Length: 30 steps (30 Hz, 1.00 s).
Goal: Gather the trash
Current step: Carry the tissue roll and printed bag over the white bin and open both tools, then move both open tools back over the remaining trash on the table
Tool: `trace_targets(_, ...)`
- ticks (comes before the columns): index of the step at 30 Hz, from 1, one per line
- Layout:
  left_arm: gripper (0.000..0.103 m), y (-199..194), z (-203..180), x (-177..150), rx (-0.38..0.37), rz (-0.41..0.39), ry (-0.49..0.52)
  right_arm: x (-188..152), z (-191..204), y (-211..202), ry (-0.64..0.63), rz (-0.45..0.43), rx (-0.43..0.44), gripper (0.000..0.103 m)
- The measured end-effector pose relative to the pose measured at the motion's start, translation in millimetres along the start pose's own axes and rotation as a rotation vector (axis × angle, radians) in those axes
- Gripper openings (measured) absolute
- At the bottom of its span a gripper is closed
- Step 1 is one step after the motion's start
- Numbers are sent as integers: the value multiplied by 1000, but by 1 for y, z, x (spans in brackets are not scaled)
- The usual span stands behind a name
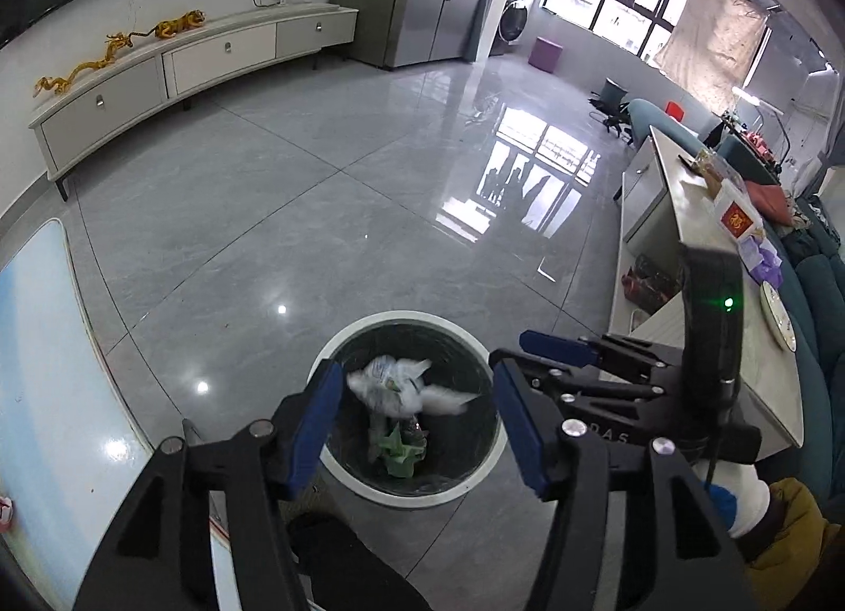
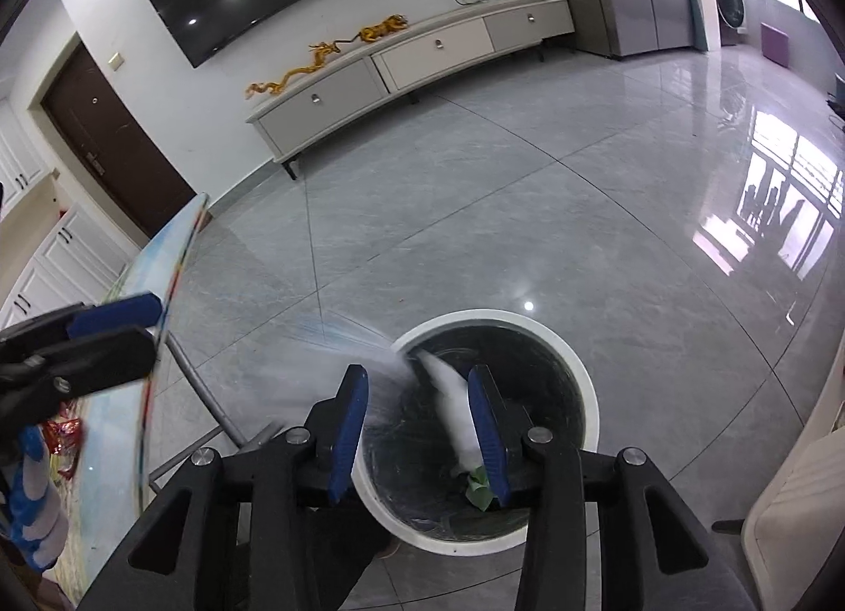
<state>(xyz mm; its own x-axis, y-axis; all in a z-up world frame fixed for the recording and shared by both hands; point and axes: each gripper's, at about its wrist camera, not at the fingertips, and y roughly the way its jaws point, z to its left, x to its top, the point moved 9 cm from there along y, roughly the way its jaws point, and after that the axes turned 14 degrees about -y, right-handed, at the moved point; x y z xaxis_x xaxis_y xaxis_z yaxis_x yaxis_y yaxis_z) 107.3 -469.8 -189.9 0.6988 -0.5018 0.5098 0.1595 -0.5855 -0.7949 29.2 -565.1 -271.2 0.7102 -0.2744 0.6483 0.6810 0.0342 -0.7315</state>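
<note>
A crumpled white wrapper (image 1: pixel 404 386) is in the mouth of the trash bin (image 1: pixel 338 347), blurry as if in the air. In the right wrist view it is a white smear (image 2: pixel 449 394) just inside the bin's rim (image 2: pixel 581 373). Deeper in the bin lies a green scrap (image 1: pixel 398 452).

The left gripper (image 1: pixel 417 423) hangs right above the bin with its blue fingers (image 1: pixel 311 426) spread wide and nothing between them. The right gripper (image 2: pixel 417 431) is above the bin too, with its fingers apart and holding nothing. The white smear passes between them.

The bin stands on the shiny gray tile floor (image 1: pixel 317 199). Far behind the bin, a long white TV cabinet (image 2: pixel 422 62) stands against the wall, with golden dragon figures (image 2: pixel 296 75) on top. To the right of the bin is a long surface (image 1: pixel 681 220) with a red and white box (image 1: pixel 736 220) on it.
</note>
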Motion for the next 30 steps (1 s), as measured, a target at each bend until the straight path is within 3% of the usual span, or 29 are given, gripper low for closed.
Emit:
trace_targets(6,58,-31,17,-6,46,-53,-1,-1,5,-9,-2,-6,-13,38)
trace_targets(12,58,-96,47,-19,171,-181,1,16,38,-33,-62,-53,-2,38)
trace_targets(17,58,-165,83,-39,308,-320,-33,33,83,-64,-131,-118,21,40)
trace_targets(22,58,-229,126,-68,390,-413,-115,50,140,-90,-219,-177,62,41)
trace_targets(30,65,-293,169,-110,434,-505,-197,67,233,-112,-368,-222,126,42)
